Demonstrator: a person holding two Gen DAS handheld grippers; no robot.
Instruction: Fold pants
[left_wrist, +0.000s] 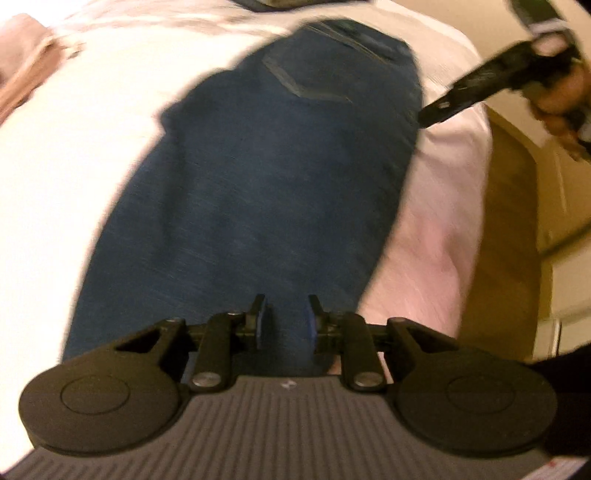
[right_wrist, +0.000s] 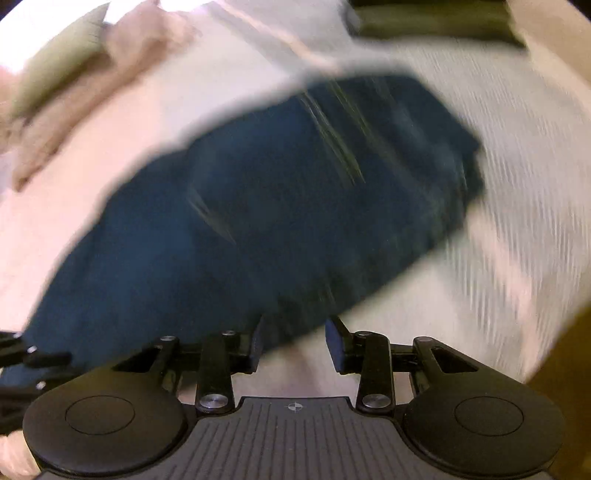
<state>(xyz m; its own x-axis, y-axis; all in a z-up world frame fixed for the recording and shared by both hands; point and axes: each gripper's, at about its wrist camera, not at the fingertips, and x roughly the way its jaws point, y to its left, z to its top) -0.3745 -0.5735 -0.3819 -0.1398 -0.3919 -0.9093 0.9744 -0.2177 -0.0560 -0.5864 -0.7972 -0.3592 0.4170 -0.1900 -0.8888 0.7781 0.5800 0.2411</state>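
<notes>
Here the biggest thing is the bed (left_wrist: 55, 221), with a pale sheet on it; every place below is told from the jeans. The jeans (left_wrist: 258, 192) are dark blue and lie flat on the bed, long and narrow; a back pocket (left_wrist: 306, 81) shows near their far end in the left view. In the right view the jeans (right_wrist: 258, 206) run from low on the left to high on the right, and the picture is blurry. Past the far end of the jeans lies some pinkish cloth (right_wrist: 74, 110); what it is I cannot tell. A brown floor (left_wrist: 506, 236) shows to the right of the jeans, beyond the bed's edge.

The left gripper (left_wrist: 286, 323) is over the near end of the jeans; its tongs stand a little apart with blue cloth seen between them; I cannot tell if they pinch it. The right gripper (right_wrist: 295, 345) is at the near edge of the jeans; its tongs stand apart, with only pale sheet between them. In the left view the right gripper (left_wrist: 428, 114) comes in from the right, its tip just at the side edge of the jeans; a hand (left_wrist: 561, 99) holds it.
</notes>
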